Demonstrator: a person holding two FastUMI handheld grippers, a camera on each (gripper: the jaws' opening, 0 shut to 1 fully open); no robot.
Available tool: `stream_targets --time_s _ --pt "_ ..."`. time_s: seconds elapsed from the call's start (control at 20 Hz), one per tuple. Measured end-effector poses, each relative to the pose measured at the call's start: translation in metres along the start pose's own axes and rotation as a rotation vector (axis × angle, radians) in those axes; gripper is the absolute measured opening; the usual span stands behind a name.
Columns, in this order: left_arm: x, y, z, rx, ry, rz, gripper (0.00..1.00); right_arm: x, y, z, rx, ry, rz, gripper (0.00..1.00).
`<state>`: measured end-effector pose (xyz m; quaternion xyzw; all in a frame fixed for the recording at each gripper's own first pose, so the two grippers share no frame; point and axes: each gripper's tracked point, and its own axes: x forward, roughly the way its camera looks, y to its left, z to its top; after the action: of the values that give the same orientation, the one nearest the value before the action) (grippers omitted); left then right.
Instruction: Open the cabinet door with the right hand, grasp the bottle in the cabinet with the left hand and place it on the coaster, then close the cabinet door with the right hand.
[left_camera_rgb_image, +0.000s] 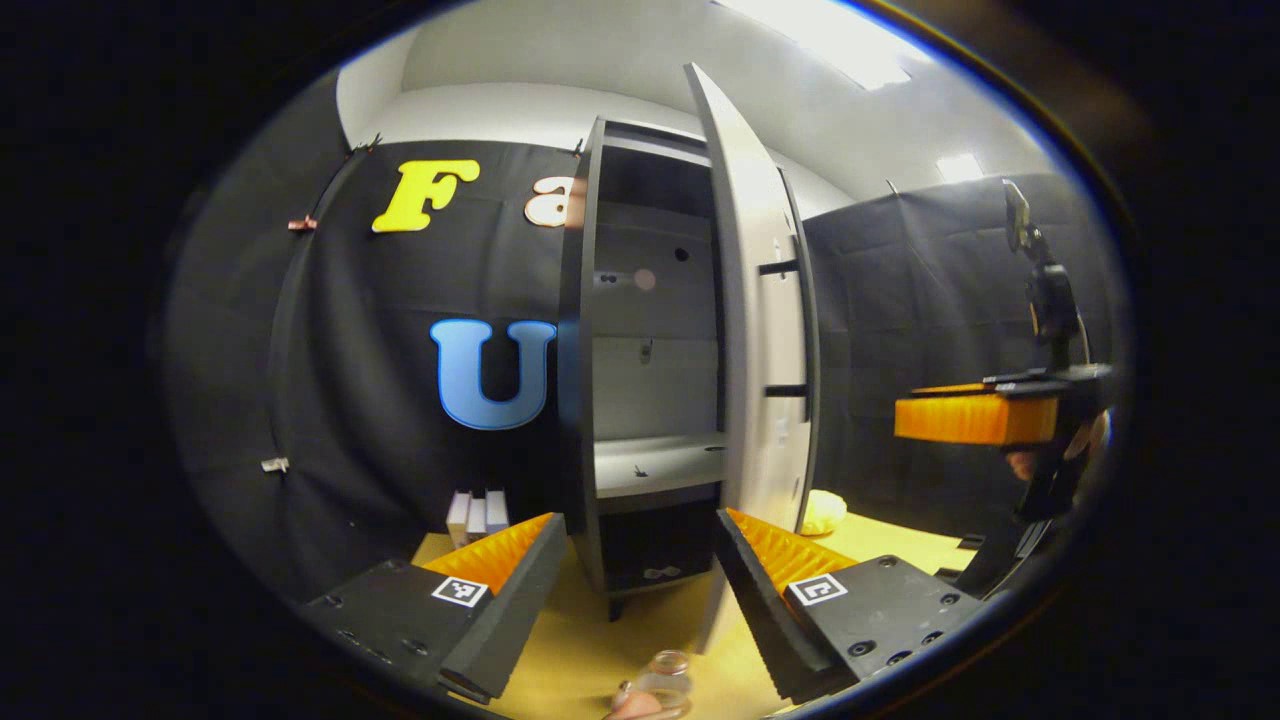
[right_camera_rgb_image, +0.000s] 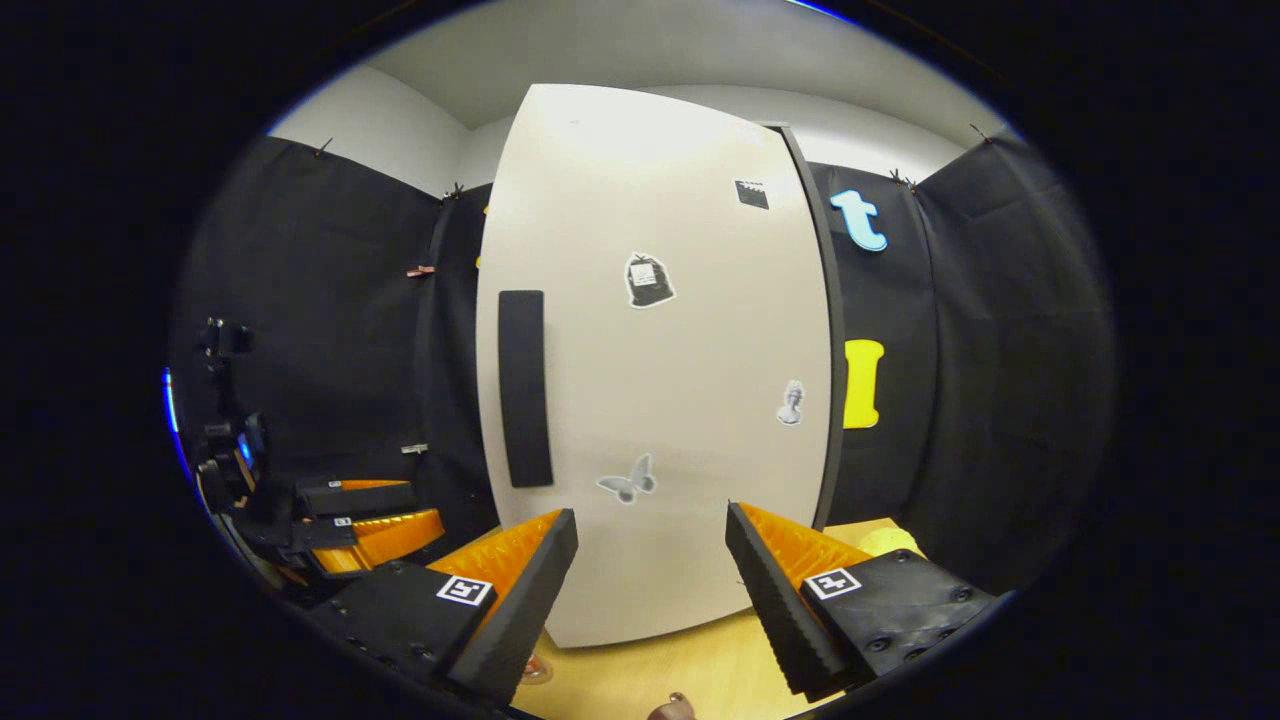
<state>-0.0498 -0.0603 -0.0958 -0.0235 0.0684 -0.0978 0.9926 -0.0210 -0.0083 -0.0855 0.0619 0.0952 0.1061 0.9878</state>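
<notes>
the left gripper (left_camera_rgb_image: 640, 590) has its jaws spread wide with nothing between them, and just below and in front of it a small clear glass bottle (left_camera_rgb_image: 668, 682) stands on the yellow wooden tabletop (left_camera_rgb_image: 580, 650), out of the cabinet; whether a coaster sits under it i cannot tell. the right gripper (right_camera_rgb_image: 650, 590) is also wide open and empty, squared up to the face of the tall white cabinet door (right_camera_rgb_image: 660, 350), whose long black bar handle (right_camera_rgb_image: 525, 388) lies up and left of the jaws. the main risk, as i judge it, is the closing swing: the bottle stands near the door's lower edge, so a fast push could clip it and tip it over, and a push landing off the handle could slide off the smooth panel. the left gripper, hanging close to the opening of the dark-framed cabinet (left_camera_rgb_image: 650, 330), could also get in the door's path. both grippers are held about level, pointing forward; in the left gripper view the right one shows far right, a hand (left_camera_rgb_image: 1030, 462) under it.
</notes>
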Motion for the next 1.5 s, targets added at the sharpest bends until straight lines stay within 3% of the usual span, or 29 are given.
stream_targets --time_s 0.1,0.3,0.7,1.5 --pt "0.006 -0.002 0.005 -0.014 0.001 0.015 0.93 0.011 -0.019 -0.004 -0.011 0.015 -0.051 0.97" --pt "0.020 -0.009 0.014 0.022 -0.010 0.080 0.94 0.029 -0.033 0.008 -0.034 -0.038 -0.051 0.97" --pt "0.037 -0.029 0.013 0.027 -0.002 0.157 0.93 0.043 -0.045 0.022 -0.106 -0.088 0.024 0.98" --pt "0.062 -0.054 0.013 0.057 0.015 0.129 0.93 0.050 -0.057 0.024 -0.069 -0.062 0.025 0.98"
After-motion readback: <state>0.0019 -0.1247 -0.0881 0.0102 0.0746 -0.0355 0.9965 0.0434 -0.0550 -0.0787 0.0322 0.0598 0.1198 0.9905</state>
